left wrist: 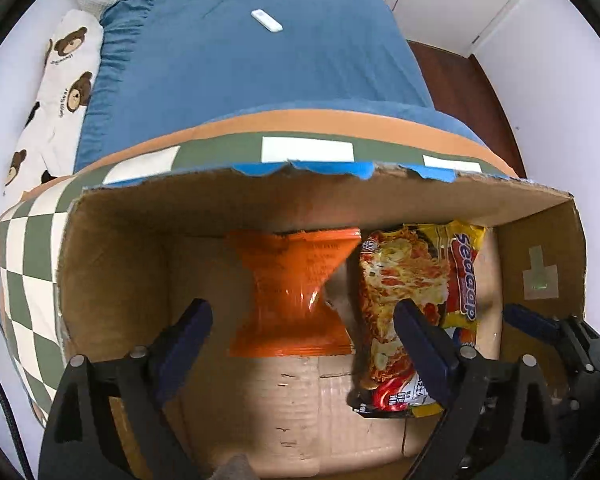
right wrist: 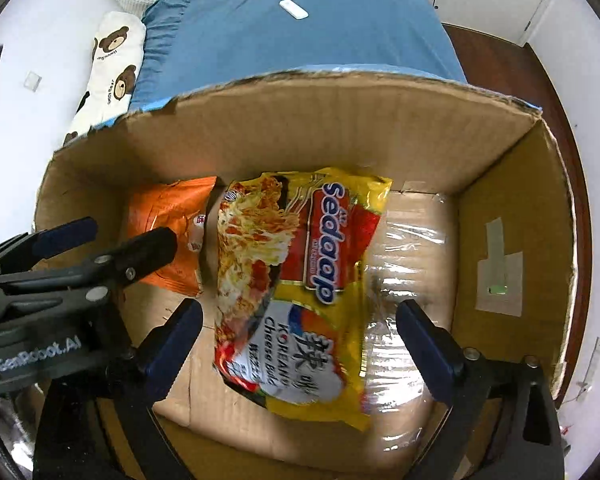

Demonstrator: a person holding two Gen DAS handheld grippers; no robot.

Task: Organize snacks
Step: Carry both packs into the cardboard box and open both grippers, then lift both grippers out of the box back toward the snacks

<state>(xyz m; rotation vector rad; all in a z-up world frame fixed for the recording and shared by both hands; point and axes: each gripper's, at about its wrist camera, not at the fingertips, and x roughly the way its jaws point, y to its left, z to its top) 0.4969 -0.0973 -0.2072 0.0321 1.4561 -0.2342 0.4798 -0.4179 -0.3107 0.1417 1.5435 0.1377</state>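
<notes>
An open cardboard box point(left wrist: 140, 240) point(right wrist: 500, 208) holds two snack packs. An orange packet point(left wrist: 296, 292) point(right wrist: 168, 216) lies on the box floor at the left. A yellow Sedaap noodle pack point(left wrist: 412, 292) point(right wrist: 300, 280) lies to its right. My left gripper point(left wrist: 302, 334) is open above the orange packet, empty; it also shows in the right wrist view point(right wrist: 112, 236). My right gripper point(right wrist: 300, 340) is open, straddling the noodle pack without gripping it; one of its fingers point(left wrist: 532, 320) shows at the right of the left wrist view.
The box sits on a checkered green-and-white mat point(left wrist: 24, 248) by a blue-sheeted bed point(left wrist: 252, 64) point(right wrist: 300, 32). A white remote point(left wrist: 266, 21) point(right wrist: 294, 9) lies on the bed. A bear-print pillow point(left wrist: 60, 92) point(right wrist: 112, 68) lies at the left. Wooden floor point(left wrist: 476, 92) is at the right.
</notes>
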